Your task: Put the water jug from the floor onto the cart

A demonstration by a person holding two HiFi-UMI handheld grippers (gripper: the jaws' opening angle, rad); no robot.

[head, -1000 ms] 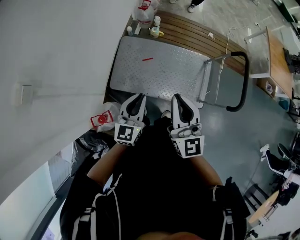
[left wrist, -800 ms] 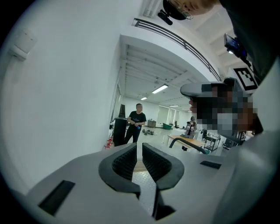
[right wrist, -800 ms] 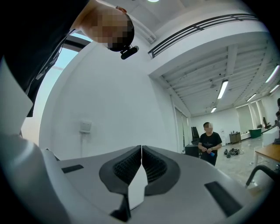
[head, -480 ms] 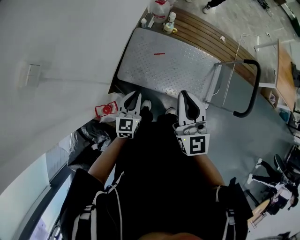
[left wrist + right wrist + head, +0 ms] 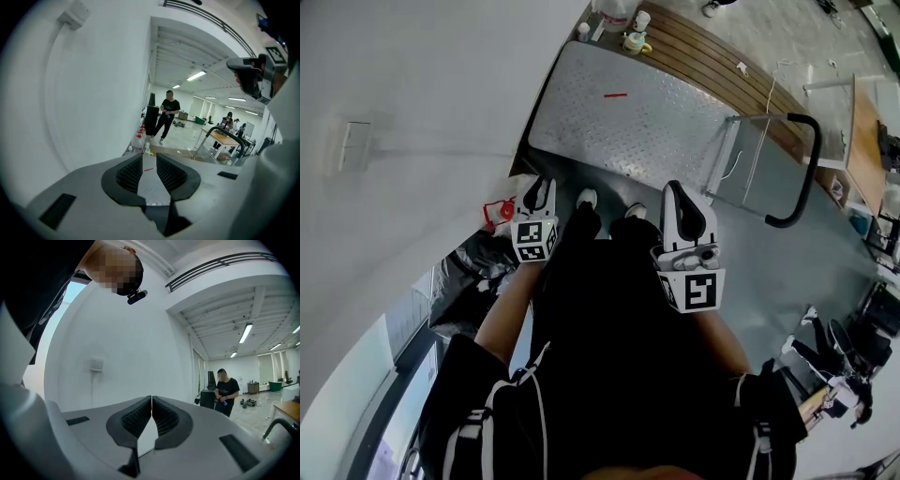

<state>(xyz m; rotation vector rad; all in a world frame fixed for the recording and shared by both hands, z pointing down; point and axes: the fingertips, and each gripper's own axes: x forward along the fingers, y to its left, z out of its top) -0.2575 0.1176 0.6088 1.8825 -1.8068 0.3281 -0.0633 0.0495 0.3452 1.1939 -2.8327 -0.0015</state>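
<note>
1. The task has barely begun: the cart (image 5: 656, 112) carries no jug. Its metal deck is bare apart from a small red stick (image 5: 615, 95), and its handle (image 5: 797, 178) stands at the right end.
2. The water jug (image 5: 495, 212) is on the floor by the wall, off the near left corner of the cart and next to a black bag (image 5: 473, 281). Only its red top and some clear plastic show, so its exact pose cannot be told.
3. The left tongs (image 5: 540, 190) are low and just beside the jug. Their jaws are opening and nothing is between them; the left gripper view shows only the cart deck through the gap. Whether they touch the jug cannot be told.
4. The right tongs (image 5: 677, 187) are pressed together and empty. They are held level over the near edge of the cart, well apart from the jug.
5. A second jug (image 5: 614, 11) stands past the far end of the cart, near the end of a wooden bench (image 5: 722, 66). The jug by the left tongs looks like the one meant.
6. Everything is left to do, by this reading: grip the jug, lift it off the floor, carry it over the deck and set it down.
</note>
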